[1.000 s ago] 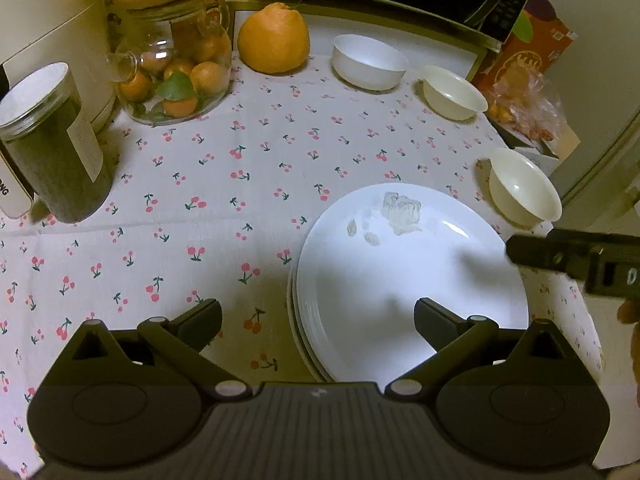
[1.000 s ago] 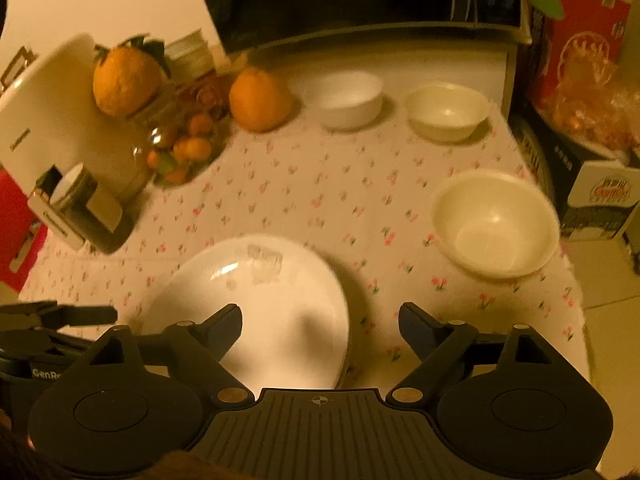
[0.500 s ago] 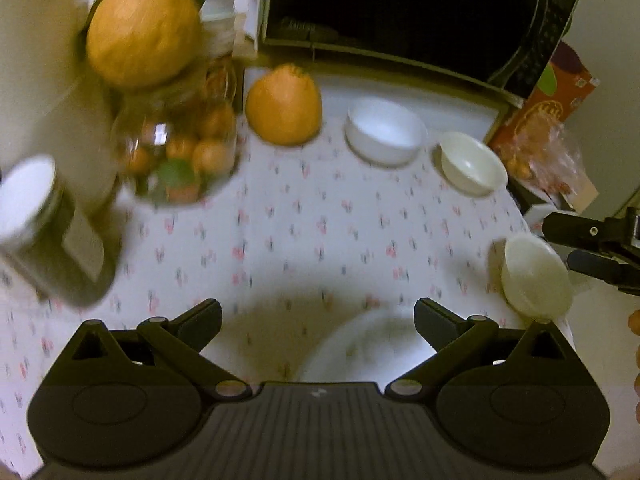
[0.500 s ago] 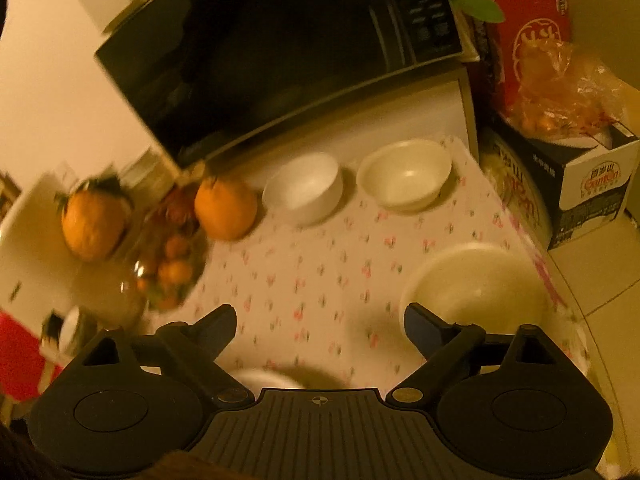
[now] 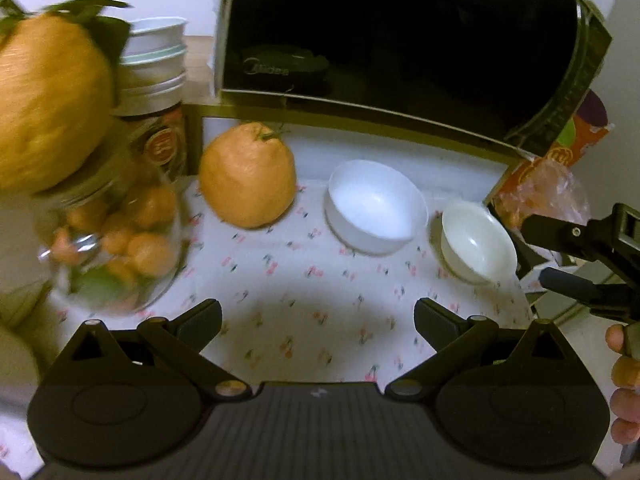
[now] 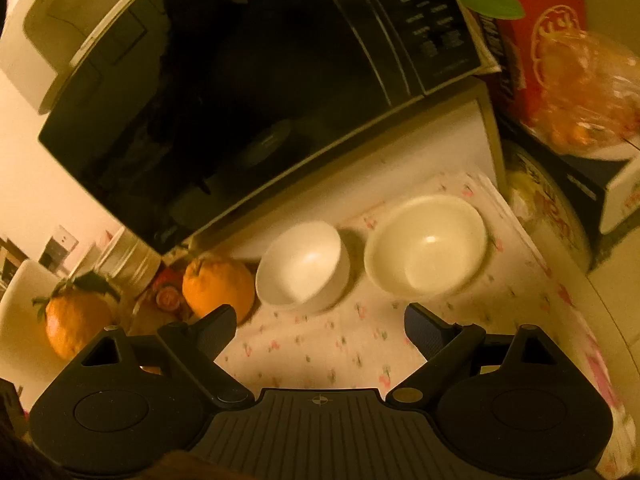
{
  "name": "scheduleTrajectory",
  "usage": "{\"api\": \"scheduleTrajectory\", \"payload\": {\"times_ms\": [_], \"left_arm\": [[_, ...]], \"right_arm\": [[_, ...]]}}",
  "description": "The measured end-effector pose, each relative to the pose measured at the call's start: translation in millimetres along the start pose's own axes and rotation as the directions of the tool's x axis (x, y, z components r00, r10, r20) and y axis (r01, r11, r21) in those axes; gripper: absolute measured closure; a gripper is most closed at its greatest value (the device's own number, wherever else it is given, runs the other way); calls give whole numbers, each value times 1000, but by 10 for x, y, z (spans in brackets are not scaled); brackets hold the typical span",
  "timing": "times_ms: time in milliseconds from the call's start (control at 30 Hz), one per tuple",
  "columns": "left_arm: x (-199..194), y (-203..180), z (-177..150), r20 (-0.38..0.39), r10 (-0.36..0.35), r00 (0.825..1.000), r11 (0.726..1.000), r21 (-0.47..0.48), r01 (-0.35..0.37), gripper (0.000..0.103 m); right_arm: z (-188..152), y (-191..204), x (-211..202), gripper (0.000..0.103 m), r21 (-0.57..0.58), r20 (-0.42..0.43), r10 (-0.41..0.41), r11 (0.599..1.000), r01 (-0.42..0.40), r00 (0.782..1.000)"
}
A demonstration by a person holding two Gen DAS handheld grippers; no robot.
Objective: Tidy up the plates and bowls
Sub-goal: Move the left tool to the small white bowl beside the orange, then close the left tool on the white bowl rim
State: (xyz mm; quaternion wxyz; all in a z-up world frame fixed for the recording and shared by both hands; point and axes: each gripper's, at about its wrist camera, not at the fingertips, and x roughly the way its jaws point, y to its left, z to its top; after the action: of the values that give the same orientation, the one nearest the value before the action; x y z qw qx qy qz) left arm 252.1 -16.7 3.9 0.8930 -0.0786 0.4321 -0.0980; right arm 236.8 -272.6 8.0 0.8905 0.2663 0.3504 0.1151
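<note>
**Both grippers empty, facing two bowls at rear of worktop**

Two bowls are in view, none held. The deep white ceramic bowl (image 5: 375, 207) stands upright just beside the shallower cream ceramic bowl (image 5: 476, 242), both before the black microwave oven (image 5: 400, 40) on the cherry-print tablecloth (image 5: 300, 292). No plates are visible.

The left gripper (image 5: 318, 320) has its jaws spread wide with only cloth between them. The right gripper (image 6: 320, 326) is likewise wide and empty, pointed at the gap between the bowls, judged a line-up for a pick.

Also counted: two large oranges, one (image 5: 248, 174) on the worktop, one (image 5: 48, 100) atop a clear glass jar of small oranges (image 5: 120, 240).
</note>
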Motion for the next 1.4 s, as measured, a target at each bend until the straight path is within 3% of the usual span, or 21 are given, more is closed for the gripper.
{"api": "scheduleTrajectory", "payload": {"times_ms": [300, 700, 800, 967, 1133, 1200, 1400], "left_arm": [[429, -87, 240, 63, -48, 997, 999, 12, 47, 2], [775, -65, 271, 113, -144, 983, 989, -26, 147, 16], [824, -84, 287, 127, -151, 980, 987, -36, 157, 22], [884, -104, 278, 140, -166, 976, 983, -50, 175, 30], [936, -100, 263, 151, -165, 975, 982, -63, 176, 48], [936, -83, 250, 155, -154, 976, 984, -71, 166, 59], [996, 0, 256, 142, -136, 980, 978, -140, 156, 75]], "right_arm": [[348, 26, 512, 10, -24, -36, 54, 998, -55, 998], [407, 29, 959, 13, -55, -59, 64, 996, -67, 996], [414, 44, 1043, 22, -58, -57, 51, 997, -54, 997], [410, 46, 1173, 47, -60, -55, -1, 998, -2, 998], [368, 36, 1287, 72, -57, -68, -82, 995, 78, 994], [337, 32, 1321, 75, -64, -68, -99, 993, 94, 993], [298, 52, 1348, 86, -82, -73, -132, 989, 126, 989]]}}
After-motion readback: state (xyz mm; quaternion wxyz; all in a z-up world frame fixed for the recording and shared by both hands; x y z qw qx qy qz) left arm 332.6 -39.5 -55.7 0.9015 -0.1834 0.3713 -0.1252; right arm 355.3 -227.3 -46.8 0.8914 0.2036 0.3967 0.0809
